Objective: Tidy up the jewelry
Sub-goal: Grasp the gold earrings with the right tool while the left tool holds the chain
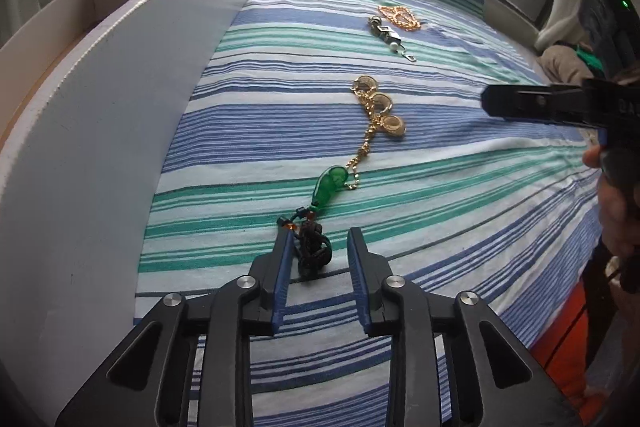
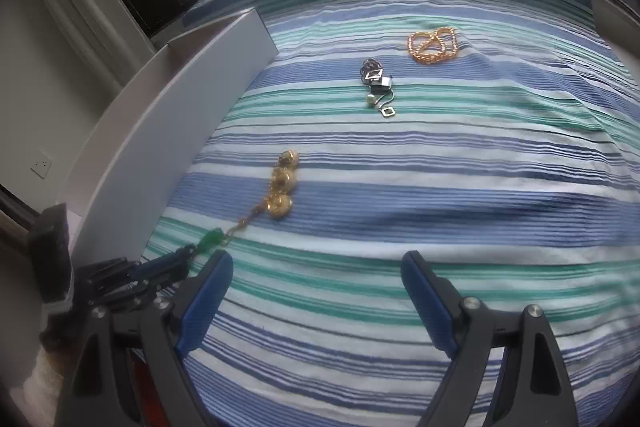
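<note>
Two hand-held grippers open | left hand-held gripper straddled pendant cord, ready to pinch, box to its left | right hand-held gripper wide, empty, hovering over bed

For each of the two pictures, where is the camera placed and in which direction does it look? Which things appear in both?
Left wrist: sits on the left gripper, looking low along its open blue-padded fingers at the dark knotted cord of the green glass pendant; the right gripper enters from the right.
Right wrist: sits on the right gripper, higher, facing the striped blue-green cloth; the left gripper shows at lower left.
Shared: the pendant, gold coin chain, silver square-link piece, orange bead bracelet, white cardboard box.
</note>
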